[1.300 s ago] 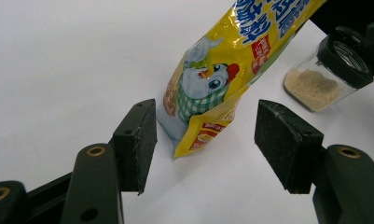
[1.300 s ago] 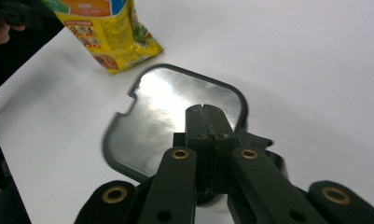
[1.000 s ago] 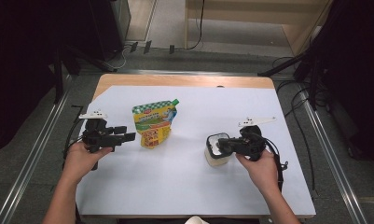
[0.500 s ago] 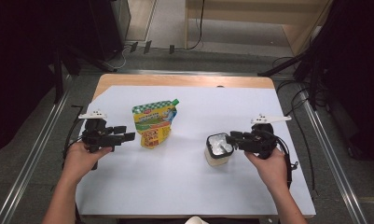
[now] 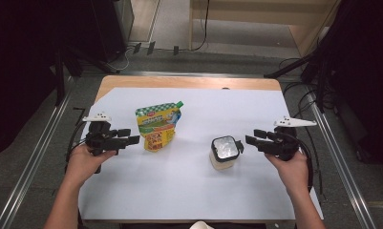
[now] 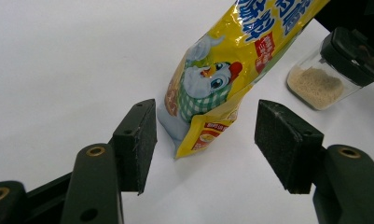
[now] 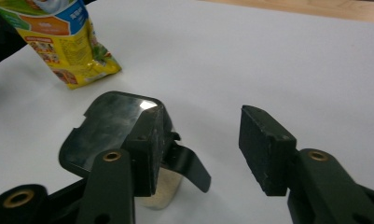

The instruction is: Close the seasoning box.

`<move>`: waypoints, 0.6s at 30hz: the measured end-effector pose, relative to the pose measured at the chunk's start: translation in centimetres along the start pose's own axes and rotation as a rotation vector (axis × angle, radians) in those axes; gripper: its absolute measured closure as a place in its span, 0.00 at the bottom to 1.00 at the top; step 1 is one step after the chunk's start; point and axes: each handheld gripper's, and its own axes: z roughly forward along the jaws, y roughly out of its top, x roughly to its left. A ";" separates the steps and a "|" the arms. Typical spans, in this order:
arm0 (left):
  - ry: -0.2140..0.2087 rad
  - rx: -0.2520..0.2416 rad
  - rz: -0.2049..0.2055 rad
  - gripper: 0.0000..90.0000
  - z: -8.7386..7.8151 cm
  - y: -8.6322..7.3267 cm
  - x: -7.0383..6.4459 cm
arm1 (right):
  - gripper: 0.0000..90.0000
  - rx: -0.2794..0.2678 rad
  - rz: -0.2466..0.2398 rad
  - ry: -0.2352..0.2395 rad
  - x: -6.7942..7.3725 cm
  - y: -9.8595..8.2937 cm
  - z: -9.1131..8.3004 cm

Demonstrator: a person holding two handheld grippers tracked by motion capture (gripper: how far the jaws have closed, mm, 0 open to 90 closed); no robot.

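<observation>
A yellow and green spouted pouch (image 5: 158,125) lies flat on the white table cover (image 5: 189,191), left of centre. My left gripper (image 5: 128,136) is open just left of the pouch's bottom corner. In the left gripper view the pouch (image 6: 231,60) reaches down between the open gripper's (image 6: 205,135) pads without touching them. A small clear jar (image 5: 224,151) with a black flip lid stands right of centre, with pale powder inside (image 6: 315,84). My right gripper (image 5: 254,136) is open a short way to its right. The jar (image 7: 110,130) sits by that gripper's (image 7: 205,140) left pad.
A bare wooden strip (image 5: 189,82) runs along the table's far edge. Metal rails (image 5: 342,157) flank the table on both sides. Cables (image 5: 303,90) lie on the floor at the right, and dark equipment stands at the back left.
My right gripper has drawn back to the right, away from the jar it was at, and now stands open. The jar, the pouch and my left gripper have stayed put.
</observation>
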 end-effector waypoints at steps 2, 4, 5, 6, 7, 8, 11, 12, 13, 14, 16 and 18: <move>0.004 0.000 0.001 0.44 0.0 0.0 0.0 | 0.52 -0.014 -0.005 -0.014 -0.4 -0.3 -0.2; 0.003 0.001 0.001 0.44 0.1 0.0 0.0 | 0.50 -0.021 -0.009 -0.030 -0.9 -0.5 -0.2; 0.005 0.002 0.000 0.44 0.1 0.0 0.0 | 0.49 -0.020 -0.003 -0.036 -1.1 -0.7 -0.3; 0.005 0.005 -0.003 0.44 0.1 0.0 0.1 | 0.48 -0.025 0.001 -0.042 -1.3 -0.8 -0.3; 0.008 0.008 0.001 0.44 0.1 -0.1 0.1 | 0.47 -0.026 0.006 -0.046 -1.5 -0.9 -0.3; 0.011 0.007 0.002 0.44 0.1 -0.1 0.1 | 0.45 -0.026 0.013 -0.048 -1.7 -1.0 -0.3; 0.017 0.006 0.004 0.44 0.2 -0.1 0.2 | 0.41 -0.029 0.021 -0.062 -2.3 -1.4 -0.3; 0.016 0.007 0.003 0.44 0.2 -0.2 0.2 | 0.40 -0.037 0.013 -0.068 -2.5 -1.5 -0.2; 0.019 0.008 0.003 0.44 0.1 -0.2 0.3 | 0.40 -0.038 0.016 -0.074 -2.6 -1.7 -0.1; 0.021 0.006 0.000 0.44 0.1 -0.2 0.3 | 0.40 -0.037 0.015 -0.078 -2.9 -1.9 -0.1; 0.023 0.007 -0.001 0.44 0.1 -0.2 0.4 | 0.38 -0.034 0.029 -0.088 -3.3 -2.2 0.1; 0.025 0.006 -0.003 0.44 0.2 -0.2 0.5 | 0.36 -0.037 0.045 -0.095 -3.8 -2.5 0.2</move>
